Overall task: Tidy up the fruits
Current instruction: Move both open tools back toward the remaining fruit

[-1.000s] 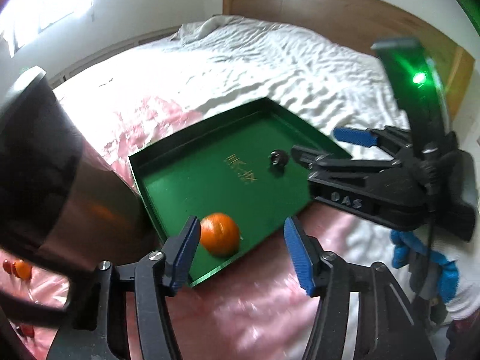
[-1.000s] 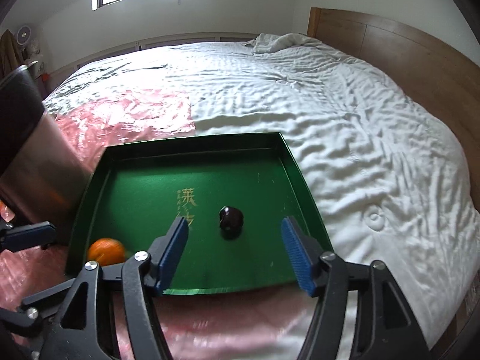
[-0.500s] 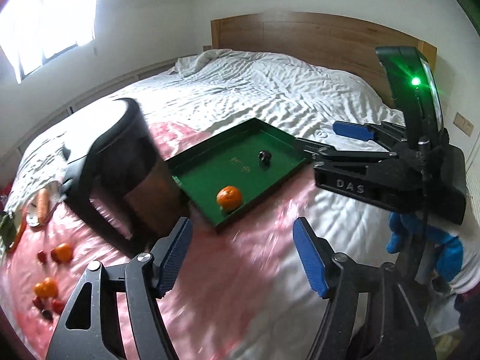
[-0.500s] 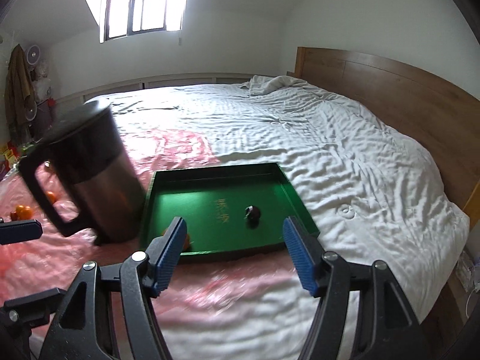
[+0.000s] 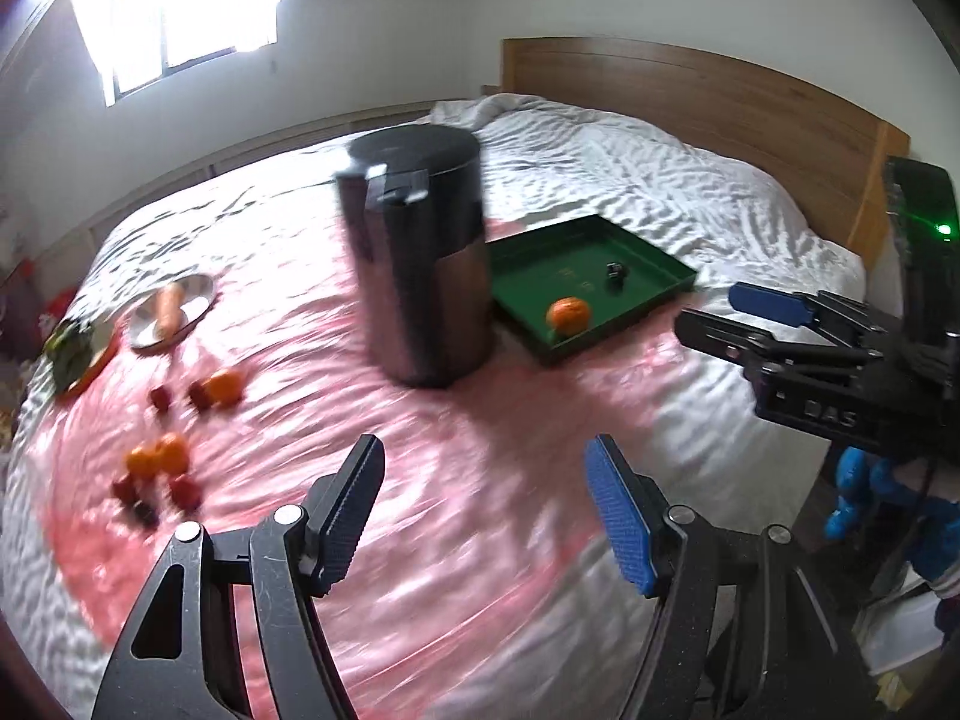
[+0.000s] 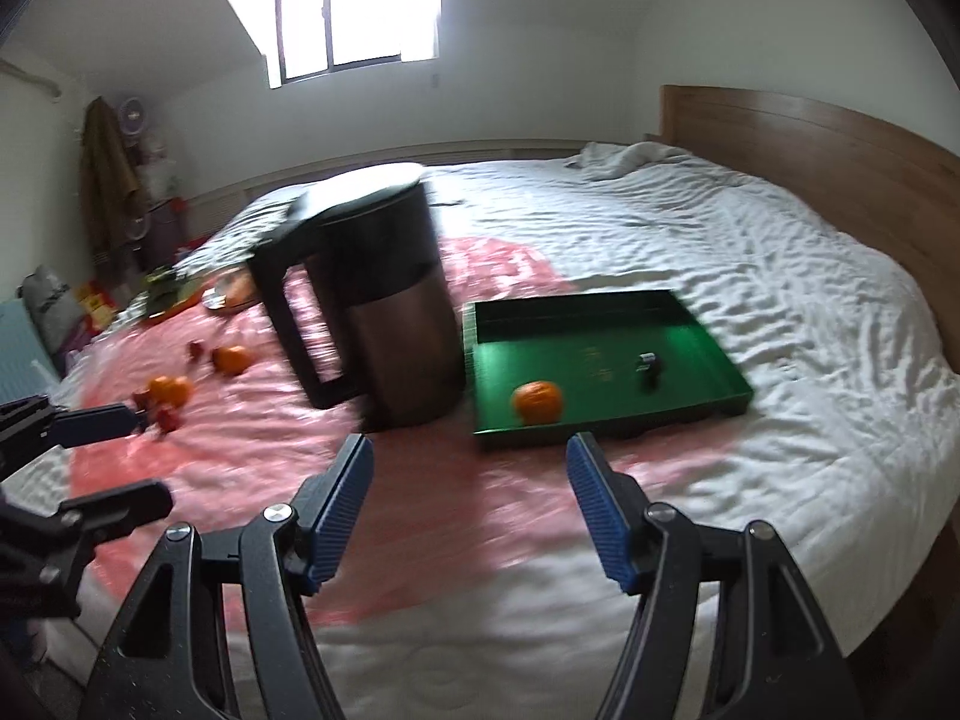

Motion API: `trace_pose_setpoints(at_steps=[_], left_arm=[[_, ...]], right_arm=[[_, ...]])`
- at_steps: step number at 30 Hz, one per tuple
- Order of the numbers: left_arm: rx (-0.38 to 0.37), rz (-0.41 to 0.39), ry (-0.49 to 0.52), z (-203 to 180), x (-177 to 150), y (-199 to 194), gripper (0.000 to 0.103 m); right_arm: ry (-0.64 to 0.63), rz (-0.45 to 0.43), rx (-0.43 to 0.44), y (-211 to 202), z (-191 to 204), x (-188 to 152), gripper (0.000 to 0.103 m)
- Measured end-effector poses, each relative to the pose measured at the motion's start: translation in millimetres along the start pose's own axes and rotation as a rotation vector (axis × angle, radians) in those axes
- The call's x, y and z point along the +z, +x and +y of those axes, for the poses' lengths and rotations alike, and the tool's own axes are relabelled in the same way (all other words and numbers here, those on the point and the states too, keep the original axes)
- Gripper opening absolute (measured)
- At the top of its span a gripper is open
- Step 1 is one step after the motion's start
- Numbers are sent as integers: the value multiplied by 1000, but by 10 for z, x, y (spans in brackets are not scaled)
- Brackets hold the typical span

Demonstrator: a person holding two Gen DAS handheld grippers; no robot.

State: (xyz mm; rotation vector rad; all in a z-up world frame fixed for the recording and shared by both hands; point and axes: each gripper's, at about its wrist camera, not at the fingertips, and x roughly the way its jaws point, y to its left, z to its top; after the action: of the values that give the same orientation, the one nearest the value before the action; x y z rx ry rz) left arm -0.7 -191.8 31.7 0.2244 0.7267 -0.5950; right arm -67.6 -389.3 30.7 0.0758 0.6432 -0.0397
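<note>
So, look to the left first. Loose fruit lies on the pink sheet (image 5: 420,540) there: two oranges (image 5: 157,457) with small red fruits (image 5: 183,491) beside them, and one more orange (image 5: 223,387) a bit farther back. Behind them a carrot (image 5: 168,307) rests on a silver plate (image 5: 198,294), and leafy greens (image 5: 72,348) sit on another dish.

Your left gripper (image 5: 486,510) hangs above the sheet. Its jaws have just been opening, and they now stand about half open with nothing between them. The loose fruit lies ahead of it and off to its left, so your left hand looks like the nearer one for the next pick. These fruits are round, so no side is the long side.

In the middle stands a dark kettle (image 5: 420,258), upright, between the loose fruit and the green tray (image 5: 654,294). I think you will need to go around it.

On the right, the tray already holds one orange (image 6: 537,401) near its front left corner and a small dark fruit (image 6: 648,369) well apart from it. Your right gripper (image 6: 471,507) hangs in front of the tray, jaws apart and empty.

All of this sits on a soft bed (image 6: 780,276) with a rumpled white cover, so fruit may roll. A wooden headboard (image 6: 810,144) stands at the far right, and a bright window (image 6: 354,6) is high on the back wall.
</note>
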Motion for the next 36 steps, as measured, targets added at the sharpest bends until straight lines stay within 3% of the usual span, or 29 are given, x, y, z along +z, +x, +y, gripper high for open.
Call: trace_pose_setpoints(at_steps=[14,23,36], left_arm=[[164,-2,-185,1061,-664,-231,64],[253,20,-305,1790,-1004,-241,64],[286,96,-480,2546,-1218,65,64]], right_arm=[[-113,40,150,245,981,-36,103],[-195,97,253,620,1531,-3,103],[-383,181,428,1369,2464,53,103]])
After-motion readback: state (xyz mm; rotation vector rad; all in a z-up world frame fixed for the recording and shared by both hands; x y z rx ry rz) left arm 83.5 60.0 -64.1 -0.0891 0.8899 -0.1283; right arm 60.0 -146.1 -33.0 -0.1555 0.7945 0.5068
